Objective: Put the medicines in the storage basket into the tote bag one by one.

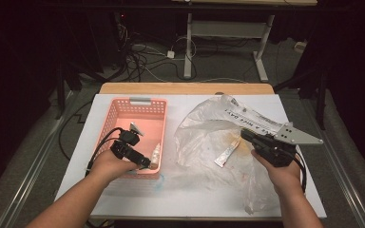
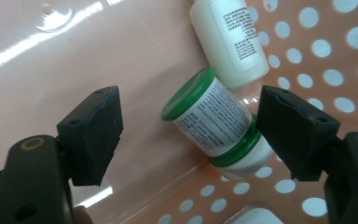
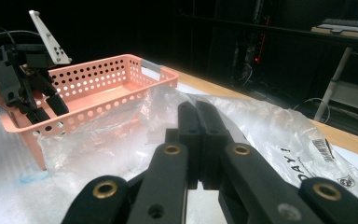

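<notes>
A pink perforated basket [image 1: 138, 100] stands on the left of the white table. My left gripper [image 1: 147, 164] reaches down into its near right corner. In the left gripper view the jaws [image 2: 189, 105] stand open on either side of a green-lidded jar [image 2: 212, 121] lying on its side on the basket floor [image 2: 74, 56]; the pads do not press on it. A white bottle [image 2: 230, 42] lies just beyond the jar. My right gripper [image 1: 243, 133] is shut [image 3: 198, 109] on the film of a clear plastic bag [image 1: 209, 128], which rises around its tips.
Inside the bag lies a small white and red tube [image 1: 227, 154]. The bag [image 3: 270, 126] spreads over the right half of the table [image 1: 185, 190]. The basket wall [image 3: 98, 74] and the left gripper [image 3: 51, 109] show in the right gripper view. Dark floor with cables lies beyond the table.
</notes>
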A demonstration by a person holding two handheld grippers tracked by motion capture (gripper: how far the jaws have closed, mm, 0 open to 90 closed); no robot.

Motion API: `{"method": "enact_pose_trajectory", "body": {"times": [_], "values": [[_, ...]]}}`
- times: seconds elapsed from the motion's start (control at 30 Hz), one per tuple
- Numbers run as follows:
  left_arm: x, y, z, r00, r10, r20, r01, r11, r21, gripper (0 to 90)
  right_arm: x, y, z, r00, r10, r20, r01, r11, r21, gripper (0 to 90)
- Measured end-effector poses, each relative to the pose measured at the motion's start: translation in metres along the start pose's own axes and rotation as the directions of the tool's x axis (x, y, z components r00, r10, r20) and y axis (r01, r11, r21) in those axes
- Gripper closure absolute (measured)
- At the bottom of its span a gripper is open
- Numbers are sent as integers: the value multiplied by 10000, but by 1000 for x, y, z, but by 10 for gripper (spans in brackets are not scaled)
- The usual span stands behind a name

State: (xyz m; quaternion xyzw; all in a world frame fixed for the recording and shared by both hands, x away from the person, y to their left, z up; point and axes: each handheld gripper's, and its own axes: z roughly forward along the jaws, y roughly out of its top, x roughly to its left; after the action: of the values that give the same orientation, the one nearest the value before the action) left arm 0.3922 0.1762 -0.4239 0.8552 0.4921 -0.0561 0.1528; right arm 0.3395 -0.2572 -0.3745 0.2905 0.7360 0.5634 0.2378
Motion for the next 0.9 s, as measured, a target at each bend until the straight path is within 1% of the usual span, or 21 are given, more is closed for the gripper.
{"method": "enact_pose_trajectory", "body": {"times": [0.07,0.1,0.2,0.27,0.53,0.63,0.7,0.73,0.8,0.83,0.87,0.9], "values": [[1,2,1,10000,-14,94,12,9999,171,269,0,0,0,10000,0,19,0,10000,17,900],[1,2,2,9999,-75,155,71,9997,252,274,0,0,0,10000,8,29,-8,10000,3,900],[1,4,4,9999,28,139,-36,9984,566,318,0,0,0,10000,-22,33,22,10000,-20,900],[1,5,5,9998,33,196,-45,9978,655,348,0,0,0,10000,-34,31,34,10000,-24,900],[2,6,7,9983,-102,567,42,9944,1054,416,0,1,-1,10000,-16,3,16,10000,-31,900],[4,9,8,9975,-183,690,88,9907,1356,421,1,1,-1,10000,-24,-18,24,10000,-9,900],[5,10,10,9964,-312,783,197,9894,1440,421,1,1,-1,10000,-17,-16,17,10000,-7,900],[6,11,9,9965,-275,789,156,9890,1472,421,1,1,-1,10000,1,-10,-1,10000,-16,900],[6,12,9,9959,-344,842,213,9883,1510,423,1,1,-1,10000,-6,-11,6,10000,-24,900],[7,12,9,9963,-363,775,249,9895,1423,428,1,1,-1,10000,-5,-12,5,10000,-20,900],[6,12,10,9984,-270,496,196,9893,1449,448,1,1,-1,10000,-15,-13,15,10000,-18,900],[7,12,12,9993,-233,279,185,9867,1615,471,1,1,-1,10000,17,-13,-17,10000,-27,900]]}}
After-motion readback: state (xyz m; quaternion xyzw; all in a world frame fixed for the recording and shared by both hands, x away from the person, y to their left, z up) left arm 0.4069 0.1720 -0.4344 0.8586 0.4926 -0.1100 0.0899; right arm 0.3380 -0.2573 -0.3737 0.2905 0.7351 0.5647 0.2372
